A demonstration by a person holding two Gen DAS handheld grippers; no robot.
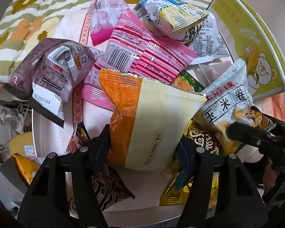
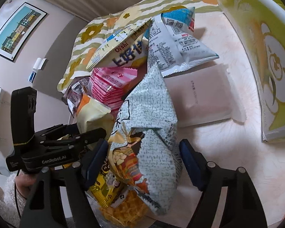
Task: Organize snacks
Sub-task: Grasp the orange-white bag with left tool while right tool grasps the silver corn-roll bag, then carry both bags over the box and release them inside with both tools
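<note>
A heap of snack bags lies on a pale pink cloth (image 1: 66, 24). My left gripper (image 1: 144, 148) has its fingers on both sides of an orange and cream bag (image 1: 152, 121), gripping its lower part. My right gripper (image 2: 142, 157) straddles a pale grey-blue corn roll bag (image 2: 150, 129); the bag also shows in the left wrist view (image 1: 228, 102) with the right fingers (image 1: 243, 131) on it. Behind lie a pink striped bag (image 1: 142, 57), a brown bag (image 1: 47, 72), a yellow-blue bag (image 1: 172, 17) and a white bag (image 2: 172, 45). Gold and dark bags (image 1: 180, 186) lie under the held ones.
A yellow-green corn carton (image 1: 250, 43) stands at the right, close to the heap, and fills the right wrist view's right edge (image 2: 266, 57). A flowered quilt (image 1: 28, 11) lies behind. A flat pale pink packet (image 2: 203, 95) lies on the cloth. A framed picture (image 2: 15, 30) hangs at left.
</note>
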